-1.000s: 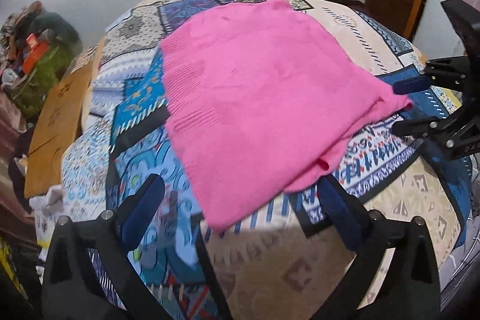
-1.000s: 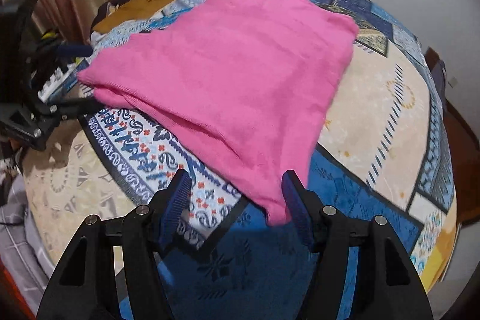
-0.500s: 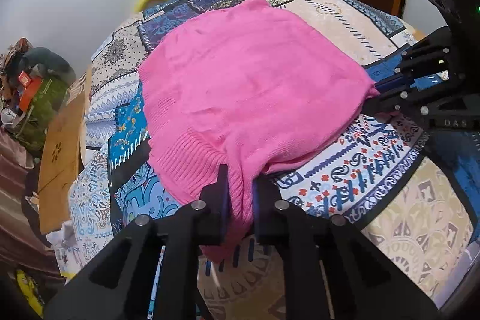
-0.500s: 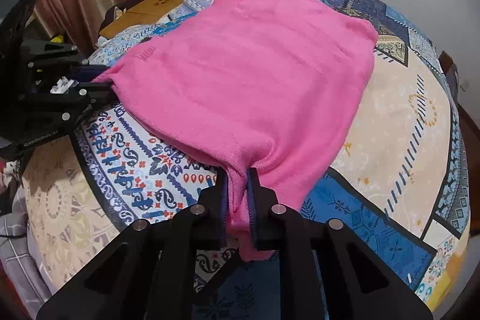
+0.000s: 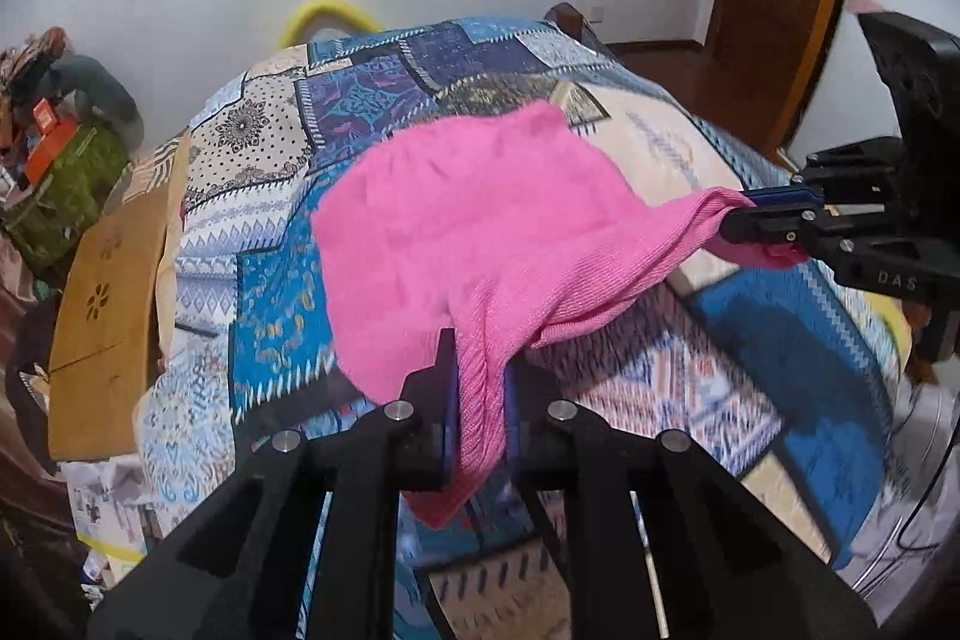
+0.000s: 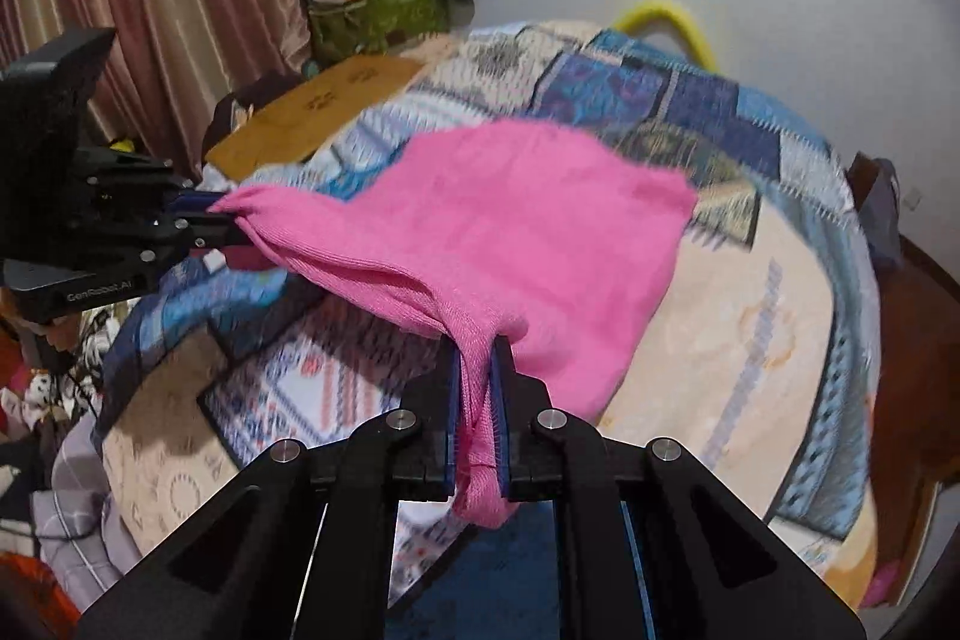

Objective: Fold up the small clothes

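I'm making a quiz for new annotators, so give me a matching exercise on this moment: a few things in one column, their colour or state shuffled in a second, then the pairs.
Things:
1. pink garment
2. patchwork bedspread
3. left gripper
4. hoop behind the bed

Descriptions:
A. yellow
B. near edge lifted, far part still lying on the bed
C. blue and beige patterns
D. shut on a near corner of the knit

Pairs: 1-B, 2-C, 3-D, 4-A

Two short texts can be read, both on the black gripper bodies. In the left wrist view, the right tongs [image 5: 735, 214] carry the white letters "DAS" on their side. In the right wrist view, the left tongs [image 6: 225, 214] carry "GenRobot.AI" in small white letters on their housing.
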